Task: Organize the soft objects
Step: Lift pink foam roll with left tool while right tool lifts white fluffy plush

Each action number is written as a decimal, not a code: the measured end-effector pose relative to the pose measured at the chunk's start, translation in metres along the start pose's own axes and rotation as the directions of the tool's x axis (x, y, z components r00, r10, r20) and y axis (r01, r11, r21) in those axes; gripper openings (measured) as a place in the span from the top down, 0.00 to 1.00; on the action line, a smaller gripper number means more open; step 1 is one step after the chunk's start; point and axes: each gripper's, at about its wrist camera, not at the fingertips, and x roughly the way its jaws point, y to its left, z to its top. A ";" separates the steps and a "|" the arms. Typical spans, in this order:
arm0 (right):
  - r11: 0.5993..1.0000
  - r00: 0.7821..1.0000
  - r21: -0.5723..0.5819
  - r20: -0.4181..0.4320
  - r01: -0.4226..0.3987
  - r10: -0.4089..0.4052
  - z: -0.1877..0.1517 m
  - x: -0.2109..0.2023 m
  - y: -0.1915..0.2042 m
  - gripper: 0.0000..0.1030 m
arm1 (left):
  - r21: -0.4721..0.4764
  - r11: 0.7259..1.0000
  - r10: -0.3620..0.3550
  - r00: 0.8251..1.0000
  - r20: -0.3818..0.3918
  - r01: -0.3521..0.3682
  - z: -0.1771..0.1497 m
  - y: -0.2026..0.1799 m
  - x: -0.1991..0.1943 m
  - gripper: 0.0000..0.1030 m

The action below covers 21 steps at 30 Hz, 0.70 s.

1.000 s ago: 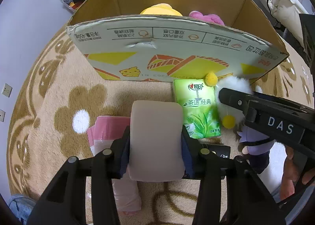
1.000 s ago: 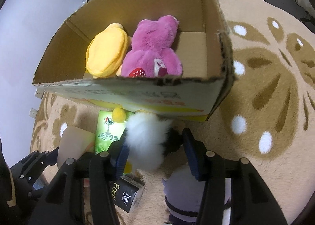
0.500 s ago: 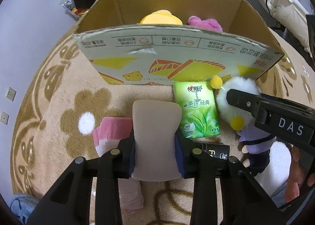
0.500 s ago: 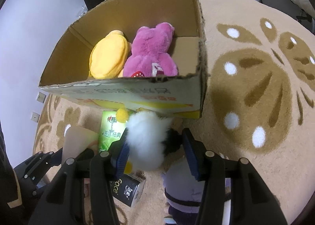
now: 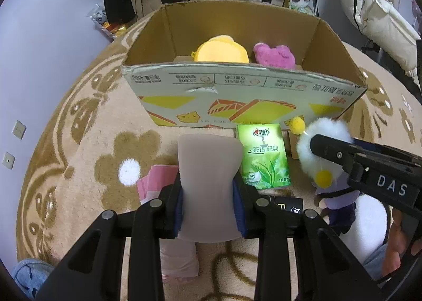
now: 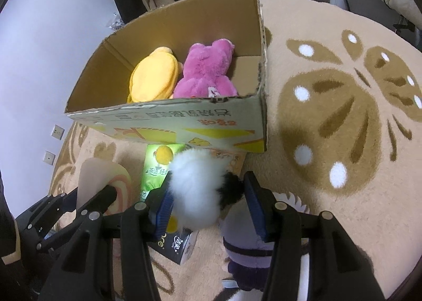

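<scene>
Left wrist view: left claw point(image 5: 208, 204) just squeezed shut on beige foam pad point(image 5: 209, 169), now pinched in, lifted off rug. Right claw point(image 6: 208, 202), 3 o'clock, grips white fluffy toy point(image 6: 196, 187). Cardboard box point(image 5: 237, 85) at 12 o'clock, likely next stop.

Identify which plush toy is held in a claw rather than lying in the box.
The white fluffy plush, in the right claw outside the cardboard box. The yellow plush and pink plush lie inside.
</scene>
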 end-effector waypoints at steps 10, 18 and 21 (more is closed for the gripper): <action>1.000 0.999 -0.004 0.034 -0.014 0.014 -0.003 -0.014 0.001 0.48 | 0.011 1.000 0.016 0.999 0.050 -0.016 0.002 0.005 -0.017 0.73; 0.999 0.997 -0.005 0.064 -0.035 0.036 -0.004 -0.026 0.005 0.48 | -0.016 1.000 0.015 0.995 0.100 -0.014 0.005 0.013 -0.031 0.73; 0.999 0.996 0.005 0.070 -0.048 0.048 -0.004 -0.030 0.003 0.48 | -0.035 0.999 0.009 0.994 0.113 -0.005 0.007 0.017 -0.035 0.73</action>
